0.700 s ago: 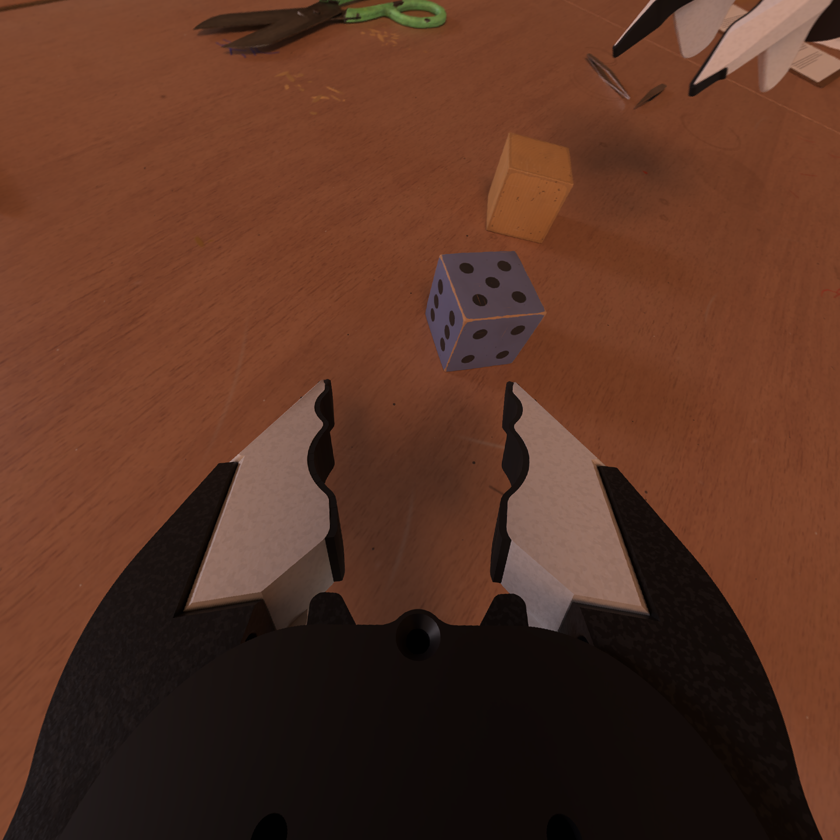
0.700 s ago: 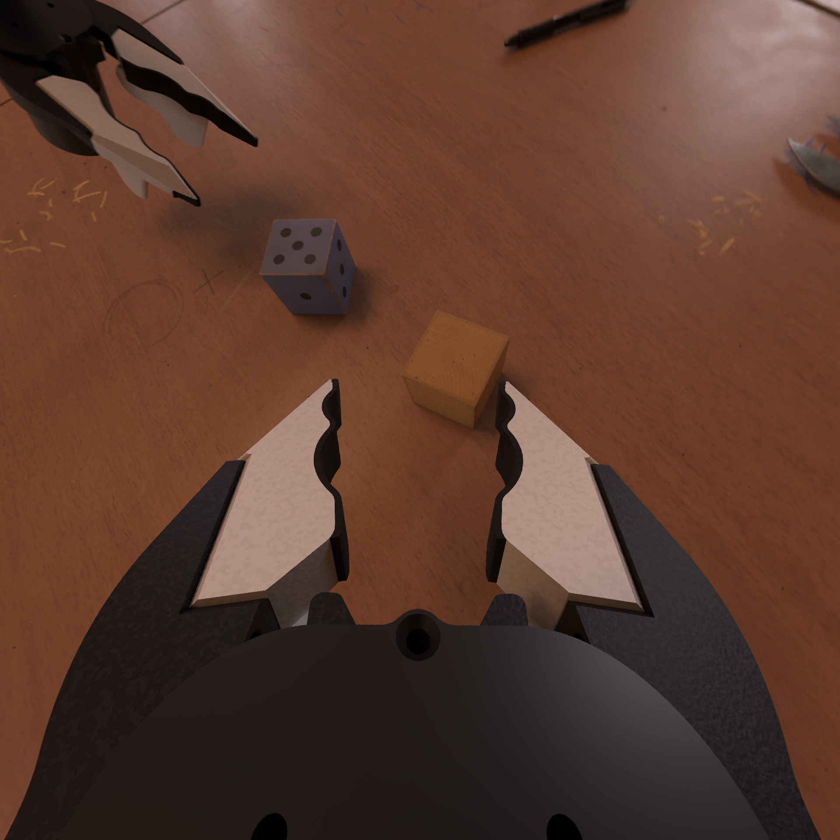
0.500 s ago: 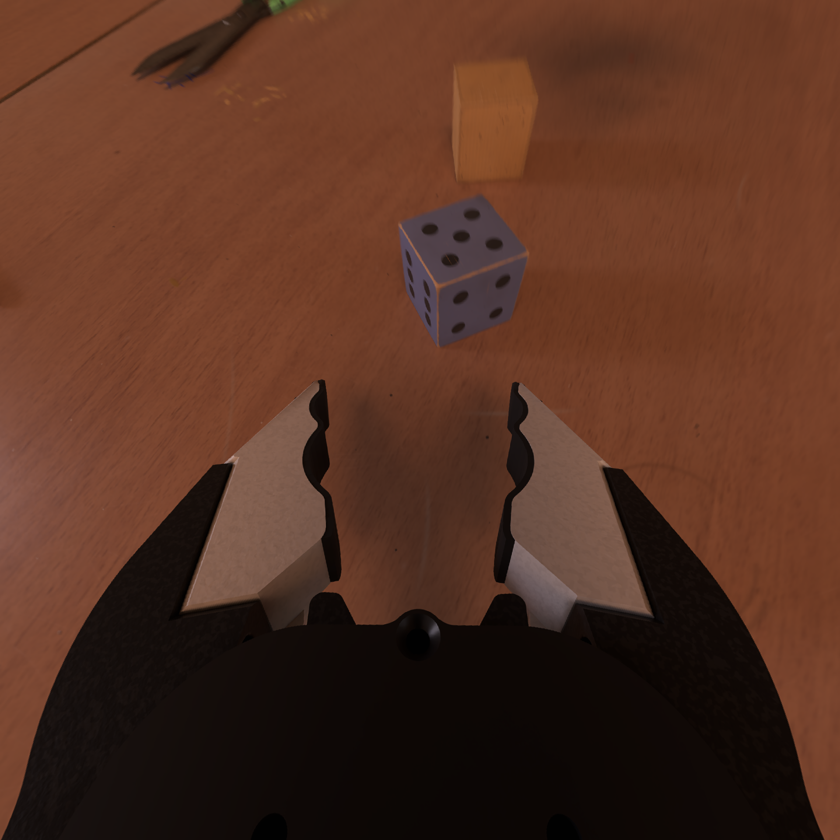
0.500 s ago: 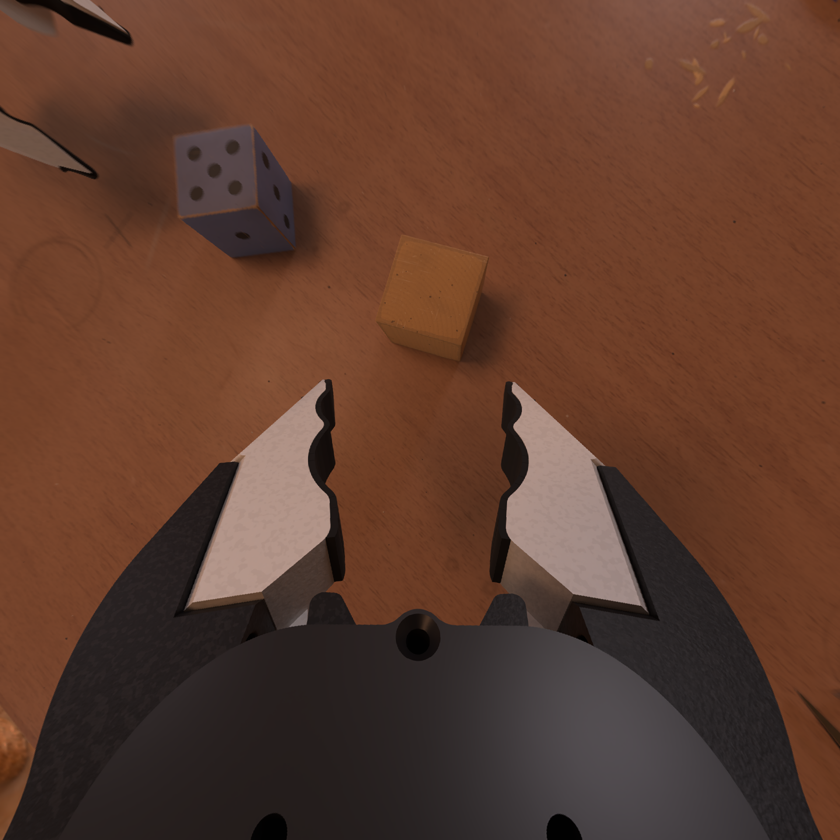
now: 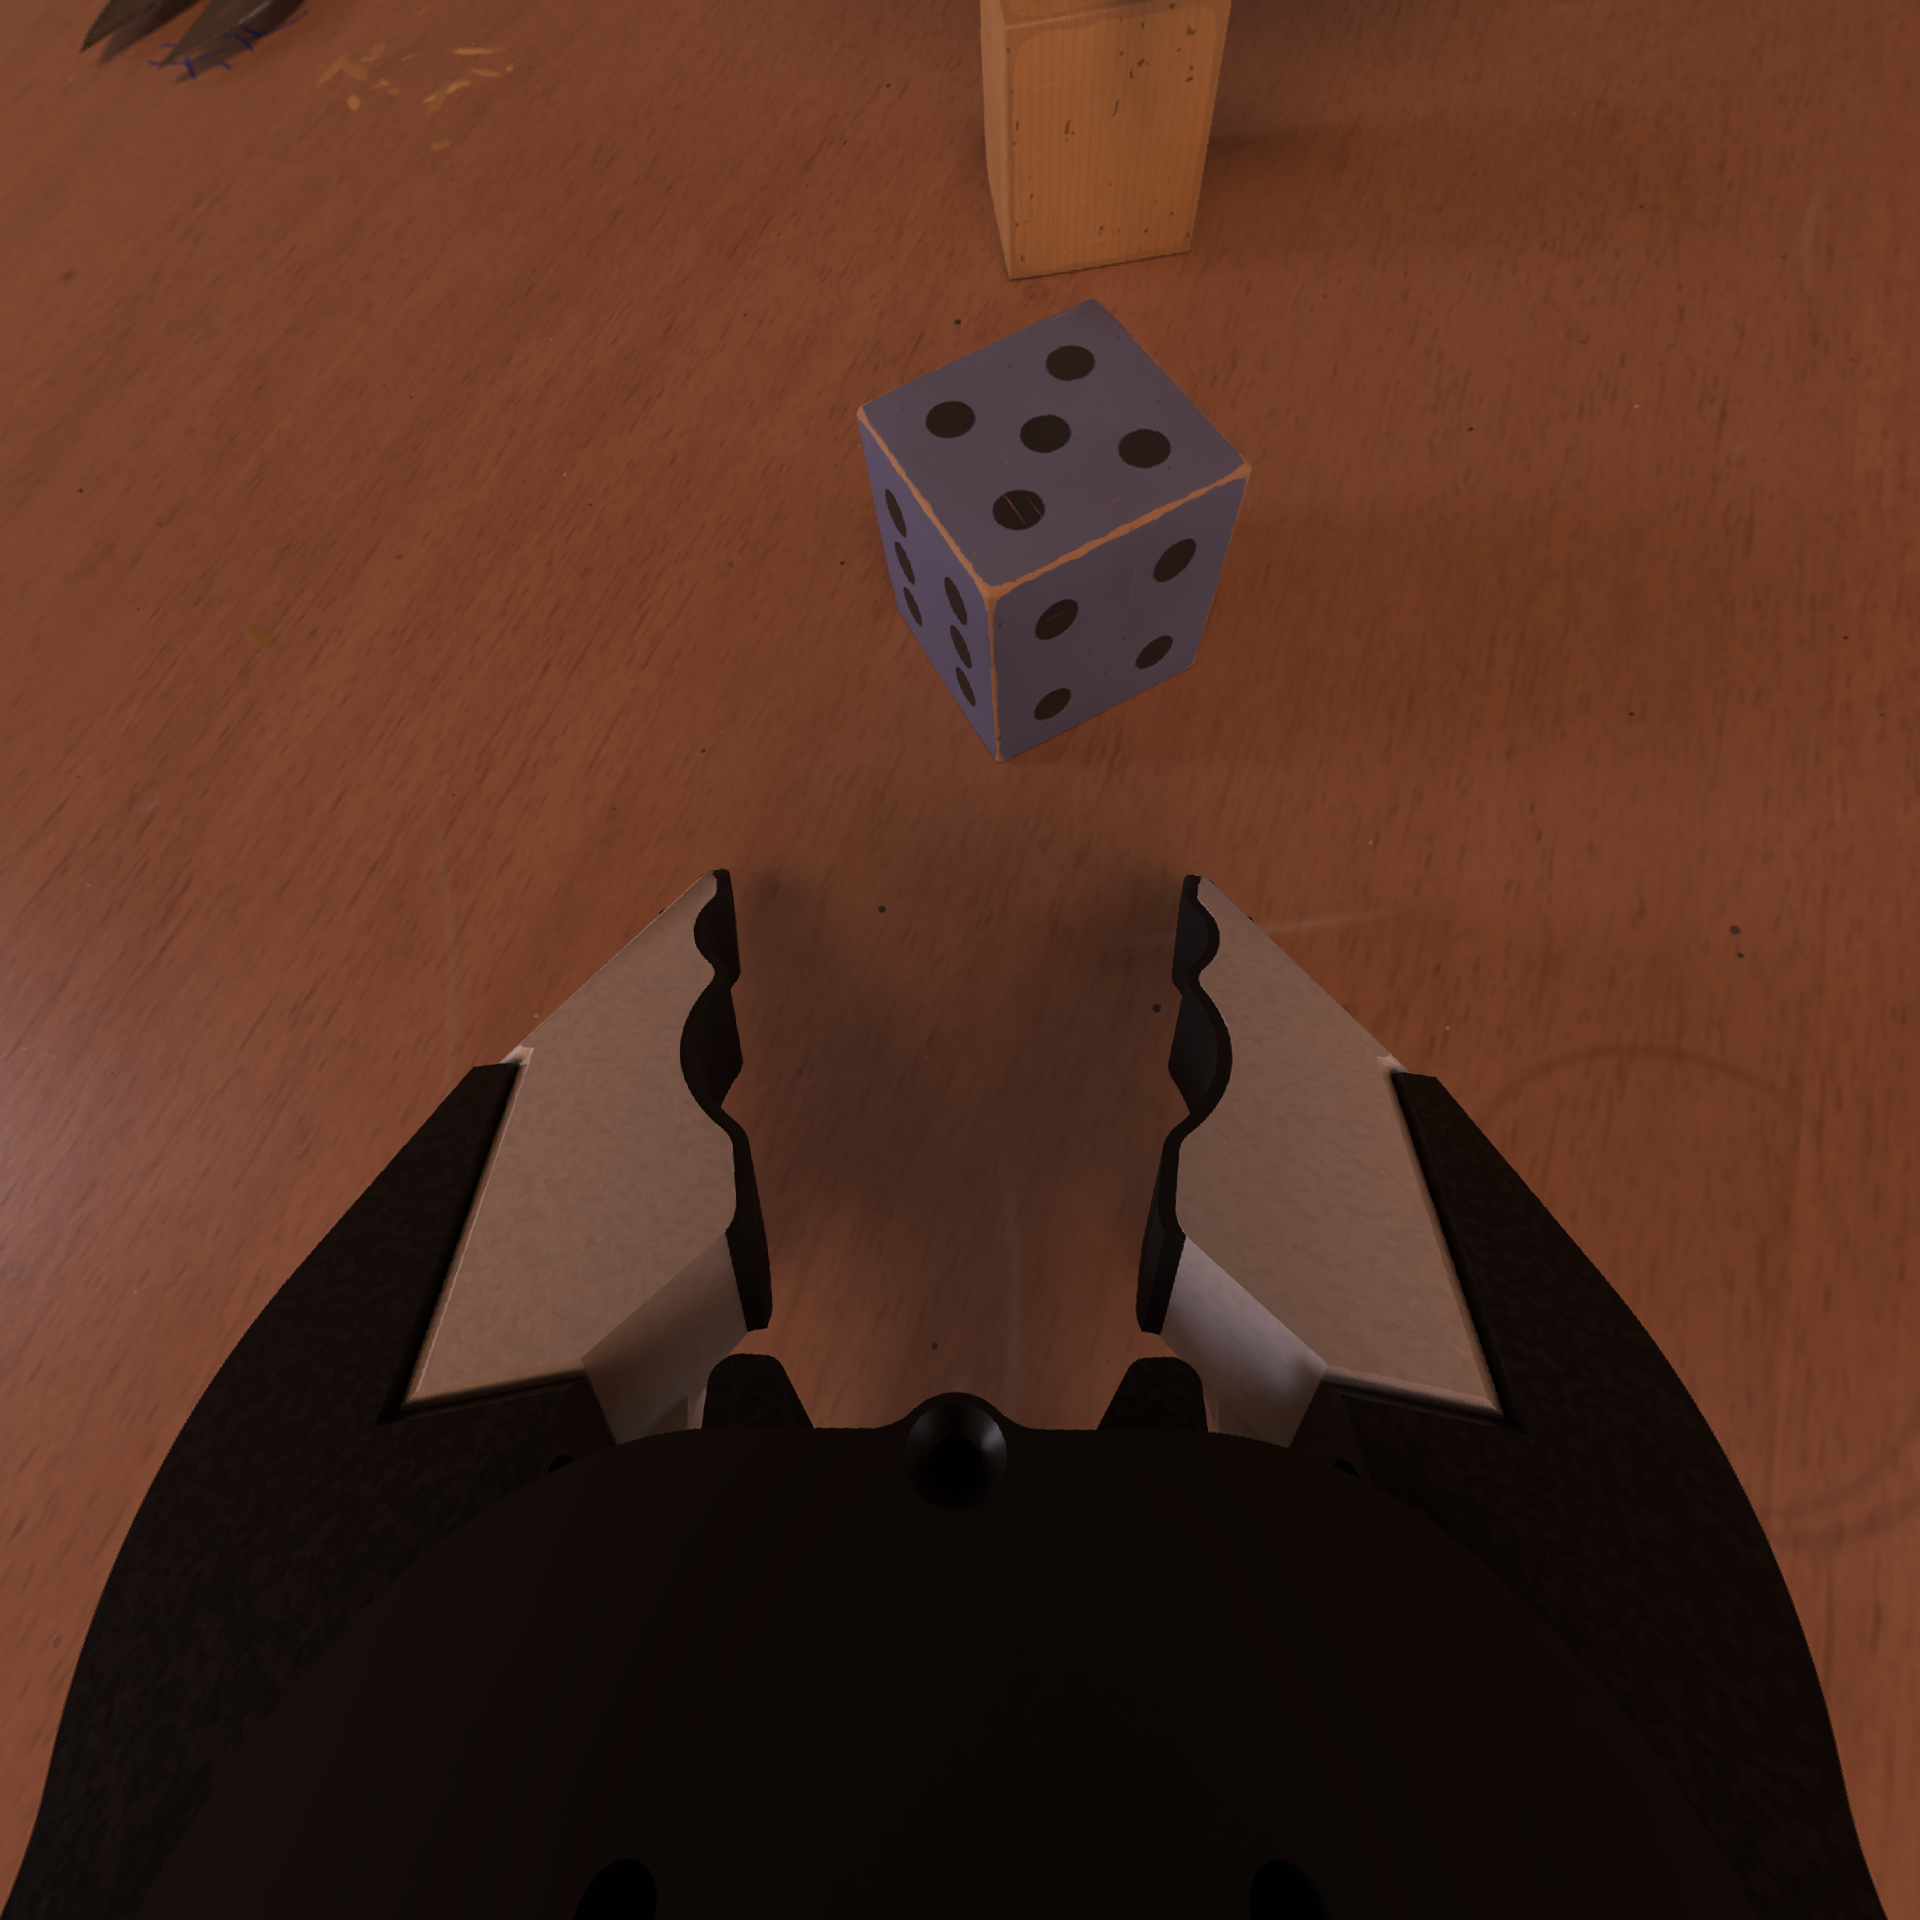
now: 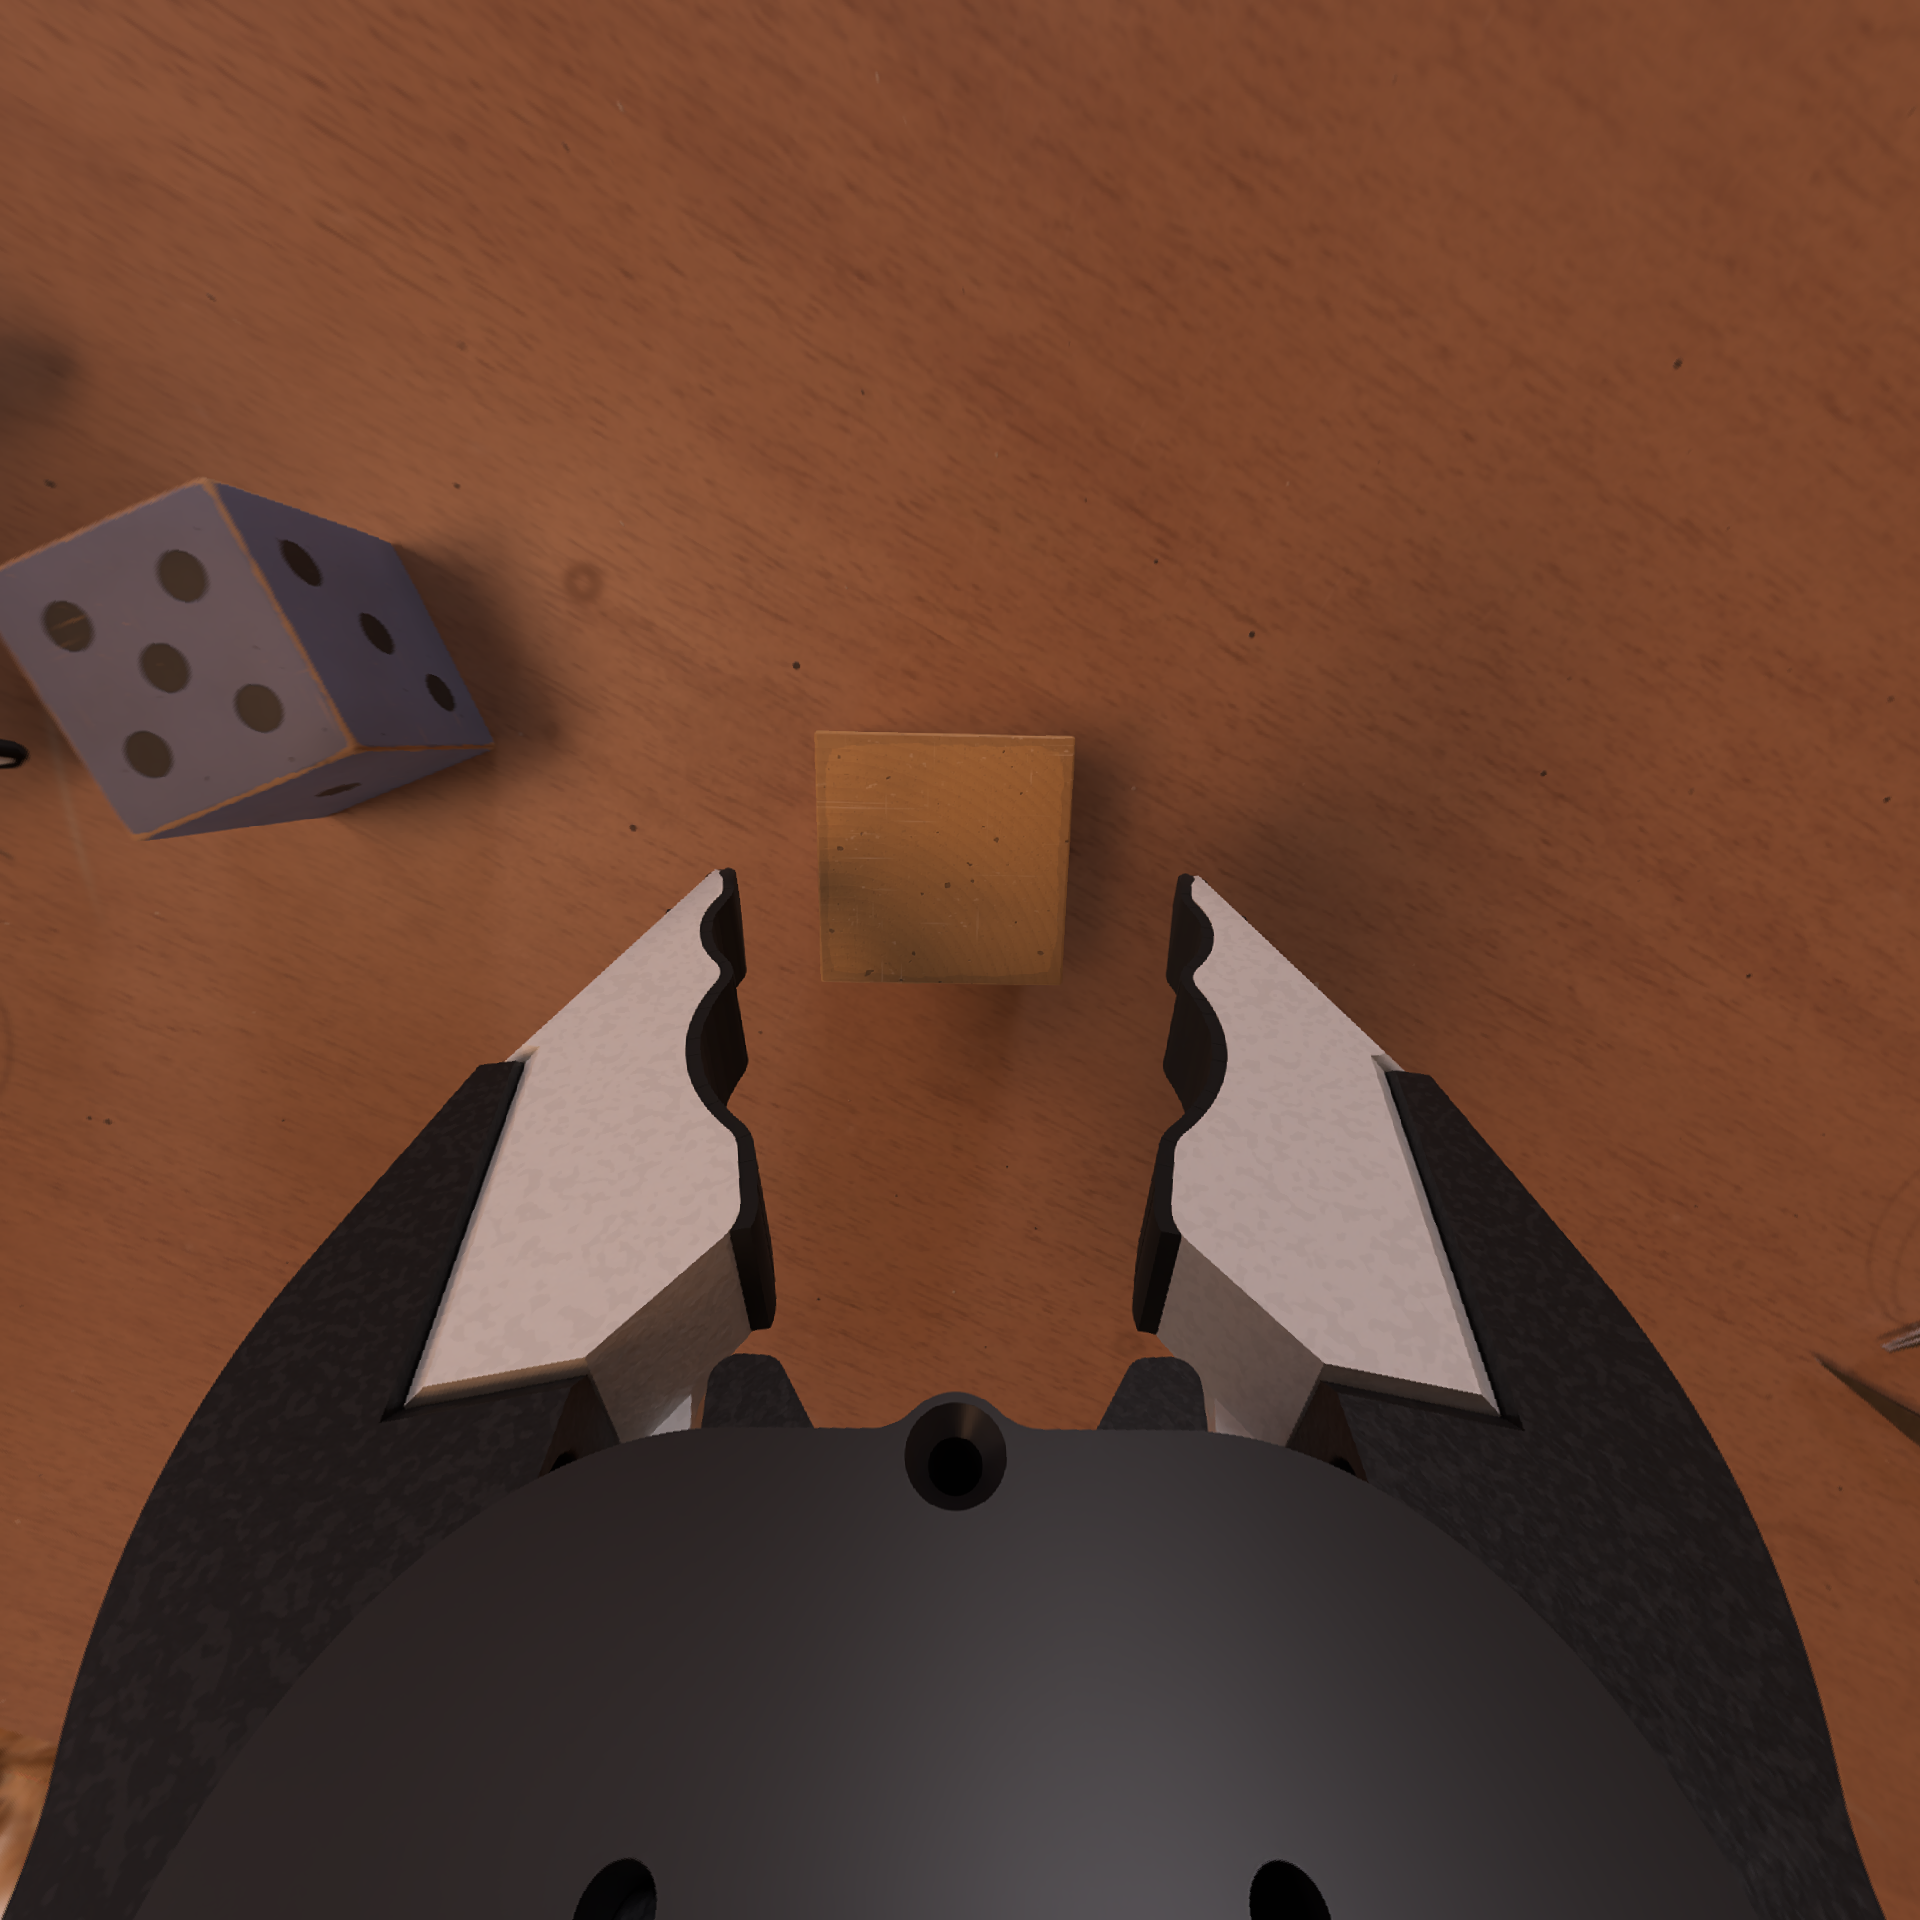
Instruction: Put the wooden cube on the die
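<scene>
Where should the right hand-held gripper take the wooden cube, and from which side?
Probably straight down from above, closing on the two opposite vertical side faces of the small orange-brown wooden cube: it lies flat, squared between the open right hand-held gripper fingertips.

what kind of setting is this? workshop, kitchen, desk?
Probably a craft or hobby tabletop. Bare reddish wooden table, a blue-grey die beside a wooden cube, dark scissor blades at one edge with yellowish shavings nearby.
</scene>
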Robot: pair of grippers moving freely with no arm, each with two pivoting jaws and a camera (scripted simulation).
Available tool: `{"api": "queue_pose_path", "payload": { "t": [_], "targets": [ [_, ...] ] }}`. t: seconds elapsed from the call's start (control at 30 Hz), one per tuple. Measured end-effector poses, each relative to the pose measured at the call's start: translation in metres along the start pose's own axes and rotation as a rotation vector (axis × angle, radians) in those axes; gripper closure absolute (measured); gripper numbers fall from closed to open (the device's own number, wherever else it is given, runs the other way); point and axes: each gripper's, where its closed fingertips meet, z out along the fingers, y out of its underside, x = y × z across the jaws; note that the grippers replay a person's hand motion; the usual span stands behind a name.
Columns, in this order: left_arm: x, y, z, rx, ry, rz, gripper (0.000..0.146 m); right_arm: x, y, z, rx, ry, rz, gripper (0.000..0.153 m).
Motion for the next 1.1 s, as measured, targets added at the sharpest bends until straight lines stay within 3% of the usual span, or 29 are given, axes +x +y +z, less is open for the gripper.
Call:
{"api": "queue_pose_path", "payload": {
  "t": [0.3, 0.43, 0.57, 0.7, 0.9, 1.1],
  "targets": [
    [0.000, 0.002, 0.003, -0.008, -0.020, 0.003, 0.077, -0.002, 0.011, 0.025, -0.138, 0.009, -0.007, 0.072],
    [0.000, 0.003, 0.002, -0.021, -0.040, 0.000, 0.077, -0.003, 0.016, 0.029, -0.170, -0.033, 0.014, 0.093],
    [-0.005, 0.003, -0.012, -0.019, -0.086, -0.031, 0.077, 0.002, 0.021, 0.025, -0.170, -0.047, 0.028, 0.094],
    [-0.016, 0.006, -0.039, -0.025, -0.163, -0.061, 0.077, 0.000, 0.015, -0.003, -0.087, -0.054, 0.049, 0.094],
    [-0.050, 0.012, -0.082, -0.054, -0.314, -0.053, 0.077, -0.067, -0.030, -0.061, 0.200, -0.164, -0.095, 0.094],
    [-0.072, 0.026, -0.107, -0.081, -0.387, -0.114, 0.077, -0.142, -0.045, -0.050, 0.146, -0.242, -0.324, 0.094]
  ]
}}
